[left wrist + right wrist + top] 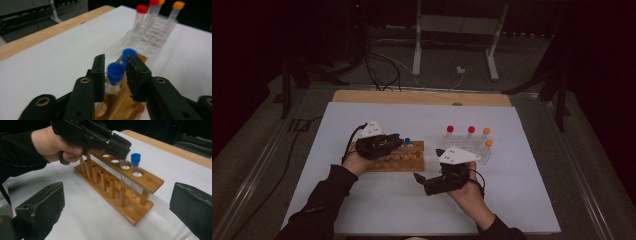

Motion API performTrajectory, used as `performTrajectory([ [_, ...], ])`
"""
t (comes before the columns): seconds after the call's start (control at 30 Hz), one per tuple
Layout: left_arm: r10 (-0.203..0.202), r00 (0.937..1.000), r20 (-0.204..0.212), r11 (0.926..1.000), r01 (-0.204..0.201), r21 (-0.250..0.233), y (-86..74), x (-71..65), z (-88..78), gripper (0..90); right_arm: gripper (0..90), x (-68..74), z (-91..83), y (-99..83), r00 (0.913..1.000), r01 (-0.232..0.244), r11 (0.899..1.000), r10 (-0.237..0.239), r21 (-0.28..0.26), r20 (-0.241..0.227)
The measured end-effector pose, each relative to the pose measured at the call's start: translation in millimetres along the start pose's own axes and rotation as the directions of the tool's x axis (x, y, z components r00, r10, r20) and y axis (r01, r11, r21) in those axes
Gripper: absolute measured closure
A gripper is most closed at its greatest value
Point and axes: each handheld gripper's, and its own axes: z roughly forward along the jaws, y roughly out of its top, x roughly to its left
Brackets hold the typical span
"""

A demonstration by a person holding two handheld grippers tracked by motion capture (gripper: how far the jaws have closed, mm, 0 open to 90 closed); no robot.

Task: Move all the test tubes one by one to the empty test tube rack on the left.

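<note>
While standing in the wooden rack (117, 192), blue-capped tube (115, 72) between left hand-held gripper (115, 75), jaws slightly parted, not gripping.

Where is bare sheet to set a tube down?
Free: the white sheet in front of the wooden tube rack, and the strip behind it toward the wooden table edge. Crowded: between that rack and the clear plastic rack, where the right gripper hovers.

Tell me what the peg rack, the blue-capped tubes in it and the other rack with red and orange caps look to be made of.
Peg rack: wood, light brown with visible grain and a smooth, faintly glossy finish.
Blue-capped tubes: clear walls you can see through, glass or plastic; caps look like matte blue plastic.
Other rack: transparent, colourless, probably clear plastic; the picture is blurred there.
</note>
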Motion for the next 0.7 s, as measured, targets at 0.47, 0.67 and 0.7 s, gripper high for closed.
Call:
performTrajectory([
  [0.47,-0.007,0.9974,0.072,0.9963,0.014,-0.085,3.1,-15.9,-44.5,24.9,0.0,-10.3,-11.3,4.0,0.9994,-0.002,0.999,0.004,-0.04,0.034],
  [0.67,0.009,0.9909,0.134,0.9966,0.002,-0.082,-0.1,-24.2,-56.1,12.4,0.0,-22.4,-23.2,7.0,0.9963,0.008,0.998,-0.003,-0.06,0.086],
  [0.7,0.01,0.99,0.141,0.9965,0.002,-0.083,-0.9,-24.6,-58.0,9.9,0.0,-24.1,-24.8,7.4,0.9954,0.011,0.998,-0.005,-0.064,0.095],
])
